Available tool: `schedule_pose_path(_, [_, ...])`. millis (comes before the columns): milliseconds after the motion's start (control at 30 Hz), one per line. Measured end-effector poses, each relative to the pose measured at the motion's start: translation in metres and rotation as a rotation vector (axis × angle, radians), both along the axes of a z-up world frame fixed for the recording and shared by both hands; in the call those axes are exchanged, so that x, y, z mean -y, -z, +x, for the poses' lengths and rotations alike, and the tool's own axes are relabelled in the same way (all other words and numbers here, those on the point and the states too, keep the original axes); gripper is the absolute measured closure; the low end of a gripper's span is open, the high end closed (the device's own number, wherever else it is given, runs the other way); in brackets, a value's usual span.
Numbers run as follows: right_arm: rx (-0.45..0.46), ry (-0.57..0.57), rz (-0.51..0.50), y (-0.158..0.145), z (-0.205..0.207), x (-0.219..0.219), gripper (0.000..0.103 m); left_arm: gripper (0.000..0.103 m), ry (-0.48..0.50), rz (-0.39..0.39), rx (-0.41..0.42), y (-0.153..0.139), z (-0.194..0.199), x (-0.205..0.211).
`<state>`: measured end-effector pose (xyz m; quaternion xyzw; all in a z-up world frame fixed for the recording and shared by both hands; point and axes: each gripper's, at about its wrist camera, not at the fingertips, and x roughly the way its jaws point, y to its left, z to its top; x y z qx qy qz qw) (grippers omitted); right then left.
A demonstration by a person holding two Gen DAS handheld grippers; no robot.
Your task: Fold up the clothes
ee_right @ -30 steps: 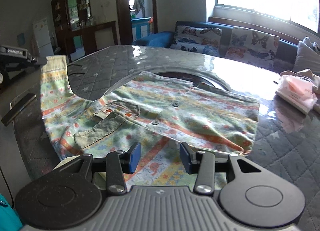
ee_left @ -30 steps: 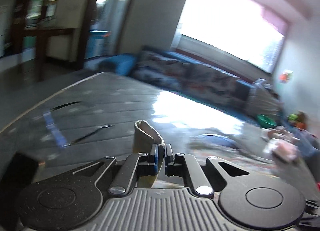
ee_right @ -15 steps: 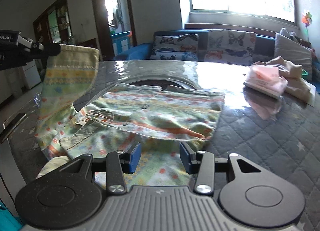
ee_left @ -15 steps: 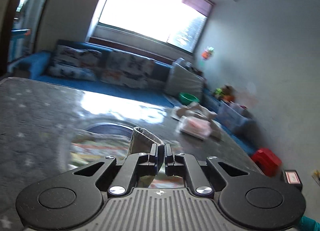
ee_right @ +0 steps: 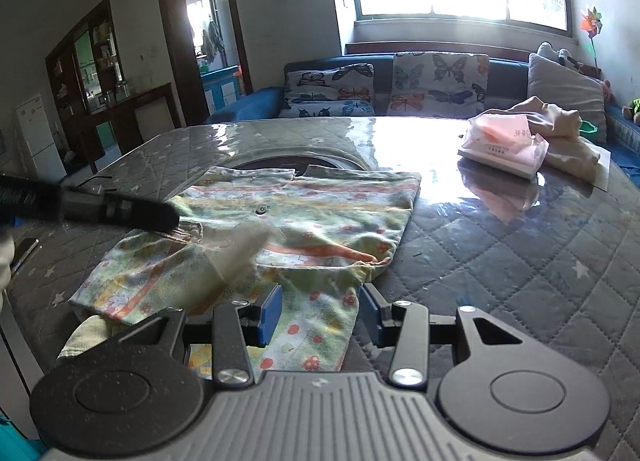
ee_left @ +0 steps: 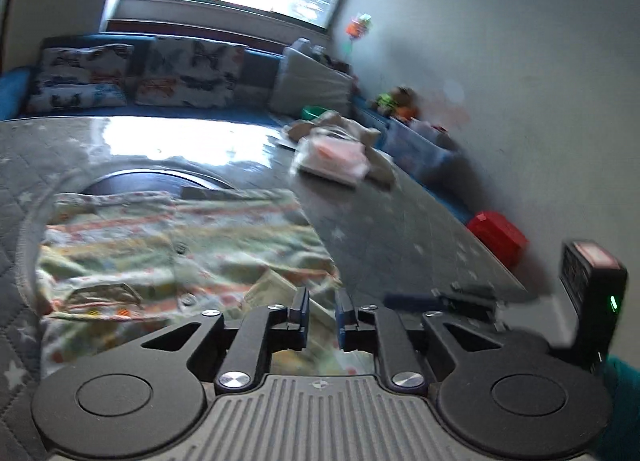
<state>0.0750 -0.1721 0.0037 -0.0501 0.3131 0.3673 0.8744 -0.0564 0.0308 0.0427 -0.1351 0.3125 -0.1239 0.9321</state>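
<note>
A small patterned shirt (ee_right: 304, 221) in green, yellow and orange lies on the grey quilted table (ee_right: 520, 261); it also shows in the left wrist view (ee_left: 160, 245). Its left sleeve (ee_right: 236, 249) lies folded over the body, blurred. My left gripper (ee_left: 321, 315) hovers over the shirt with its jaws slightly apart and nothing between them; its arm (ee_right: 100, 209) crosses the right wrist view at left. My right gripper (ee_right: 320, 311) is open over the shirt's near hem, holding nothing.
A pink tissue pack (ee_right: 504, 149) and beige cloth (ee_right: 560, 129) lie at the table's far right. A phone (ee_right: 24, 253) lies at the left edge. A sofa (ee_right: 400, 85) stands behind the table. A red box (ee_left: 496, 237) sits on the floor right.
My left gripper carried the sleeve rightward over the shirt, swung to face the right wall, and let the sleeve go; its jaws have parted. The right gripper stayed open, shifting slightly.
</note>
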Motion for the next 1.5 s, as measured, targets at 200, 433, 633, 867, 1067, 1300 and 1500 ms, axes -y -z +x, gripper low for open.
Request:
schedule_pose_path(200, [-0.033, -0.026, 0.012, 0.001, 0.005, -0.01, 0.061, 0.076, -0.059, 0.051, -0.01, 0.008, -0.017, -0.031])
schedule_pose_path(433, [-0.106, -0.095, -0.023, 0.018, 0.004, -0.035, 0.065, 0.076, -0.229, 0.089, -0.085, 0.032, -0.032, -0.088])
schedule_pose_path(633, [-0.13, -0.117, -0.082, 0.026, 0.001, -0.052, 0.072, 0.076, -0.301, 0.1, -0.144, 0.054, -0.039, -0.117])
schedule_pose_path(867, [-0.124, -0.097, -0.119, 0.022, 0.001, -0.057, 0.088, 0.077, -0.304, 0.103, -0.146, 0.055, -0.039, -0.127])
schedule_pose_path(1067, [-0.143, -0.079, -0.118, 0.023, 0.004, -0.059, 0.085, 0.077, -0.253, 0.091, -0.057, 0.037, -0.019, -0.123])
schedule_pose_path(1300, [-0.145, -0.081, -0.124, 0.023, 0.005, -0.06, 0.085, 0.076, -0.22, 0.127, -0.098, 0.055, 0.009, -0.12])
schedule_pose_path(1500, [-0.154, -0.088, -0.13, 0.021, 0.003, -0.06, 0.084, 0.076, -0.212, 0.124, -0.112, 0.064, 0.011, -0.124])
